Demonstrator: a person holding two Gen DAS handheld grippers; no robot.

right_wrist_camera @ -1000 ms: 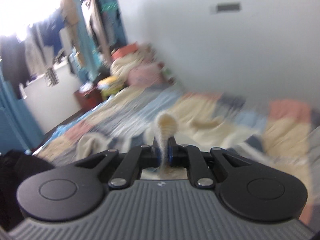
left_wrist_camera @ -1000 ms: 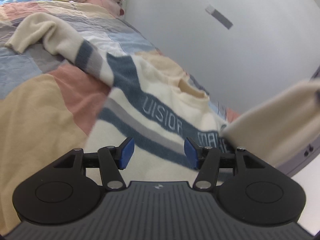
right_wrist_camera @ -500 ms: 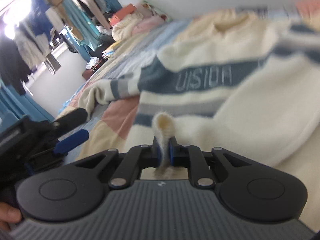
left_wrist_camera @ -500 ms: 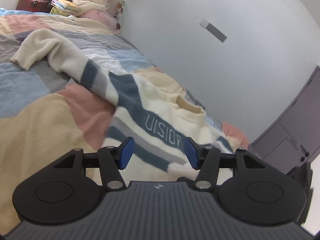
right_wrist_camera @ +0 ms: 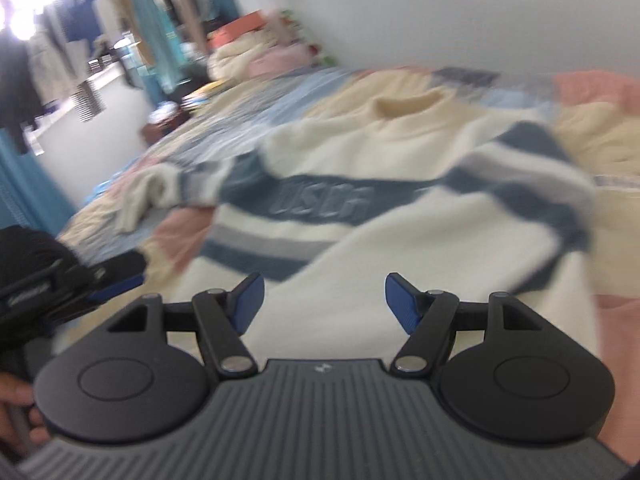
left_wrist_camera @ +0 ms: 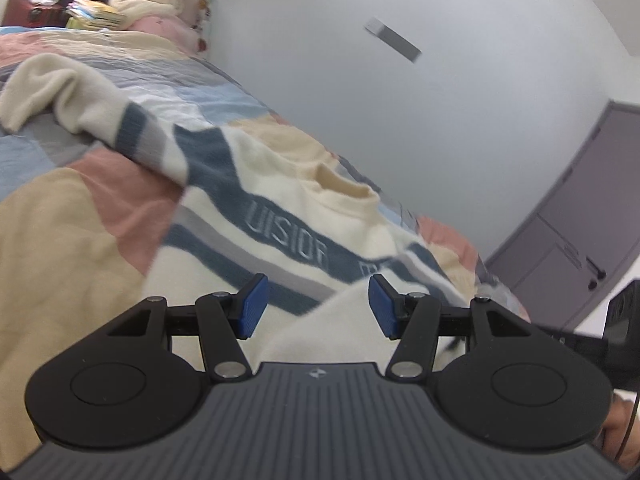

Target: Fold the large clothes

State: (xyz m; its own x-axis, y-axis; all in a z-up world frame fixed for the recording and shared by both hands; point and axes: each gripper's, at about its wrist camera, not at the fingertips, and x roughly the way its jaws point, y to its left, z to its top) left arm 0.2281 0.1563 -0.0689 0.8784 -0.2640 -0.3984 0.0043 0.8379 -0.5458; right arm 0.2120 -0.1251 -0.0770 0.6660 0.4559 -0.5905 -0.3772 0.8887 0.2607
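Note:
A cream sweater (left_wrist_camera: 280, 216) with dark blue and grey stripes and raised letters lies face up on the patchwork quilt (left_wrist_camera: 60, 240). Its left sleeve (left_wrist_camera: 60, 92) stretches out across the quilt. Its right sleeve (right_wrist_camera: 520, 184) is folded over the chest. My left gripper (left_wrist_camera: 316, 306) hovers open above the sweater's lower body, nothing between its blue pads. My right gripper (right_wrist_camera: 324, 300) is just over the folded sleeve's cream end, jaws opening, no cloth pinched between them. In the right wrist view the left gripper (right_wrist_camera: 100, 284) shows at the left edge.
A pale wall (left_wrist_camera: 400, 100) runs along the bed's far side, with a purple door (left_wrist_camera: 580, 220) at the right. Pillows and a heap of bedding (left_wrist_camera: 152, 4) lie at the bed's head beside books. Hanging clothes and blue curtains (right_wrist_camera: 80, 40) stand beyond the bed.
My right gripper came down with the sleeve end pinched, laid the sleeve across the chest and let go; its jaws now stand apart. The left gripper stayed open and shifted slightly.

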